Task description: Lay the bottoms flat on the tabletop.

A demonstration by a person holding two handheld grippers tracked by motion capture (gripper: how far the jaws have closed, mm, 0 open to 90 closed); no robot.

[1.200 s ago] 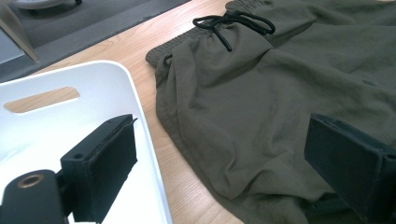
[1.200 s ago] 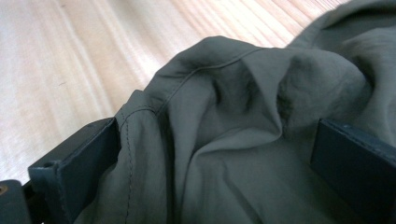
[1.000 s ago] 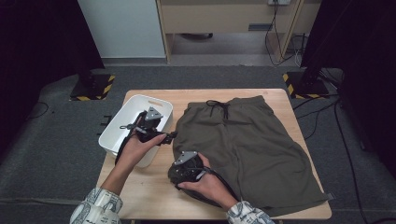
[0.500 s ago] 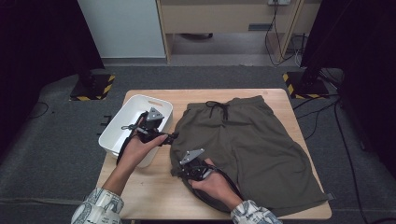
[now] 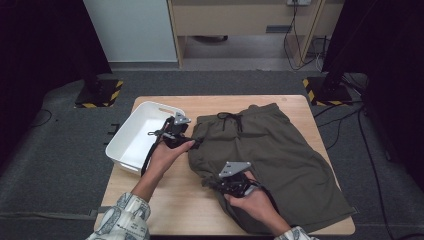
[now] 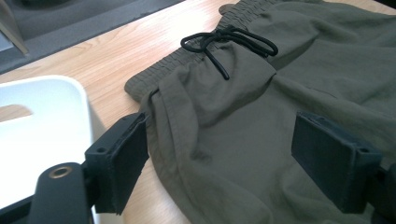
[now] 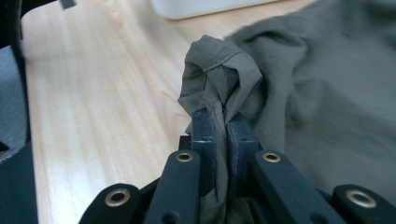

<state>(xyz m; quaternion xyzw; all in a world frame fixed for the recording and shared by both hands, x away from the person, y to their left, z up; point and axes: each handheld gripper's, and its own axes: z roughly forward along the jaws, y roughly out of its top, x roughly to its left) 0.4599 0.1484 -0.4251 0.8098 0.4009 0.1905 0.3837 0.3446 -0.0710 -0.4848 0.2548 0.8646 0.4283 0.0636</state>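
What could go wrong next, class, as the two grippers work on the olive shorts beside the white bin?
1. The right gripper pinches only a small bunched fold of the shorts; lifting further could pull it free.
2. The left gripper has been closing, but its fingers straddle a wide span at the waist corner and may grab too much cloth.
3. The drawstring lies loose and could snag.

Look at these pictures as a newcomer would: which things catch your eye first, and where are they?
The olive-green cotton shorts with a black drawstring spread over the right half of the light wooden table. The right gripper is shut on a bunched fold at their near left edge, while the left gripper straddles the waistband corner, its jaws just closing but not yet pressing. A white rectangular plastic tub sits at the table's left edge.
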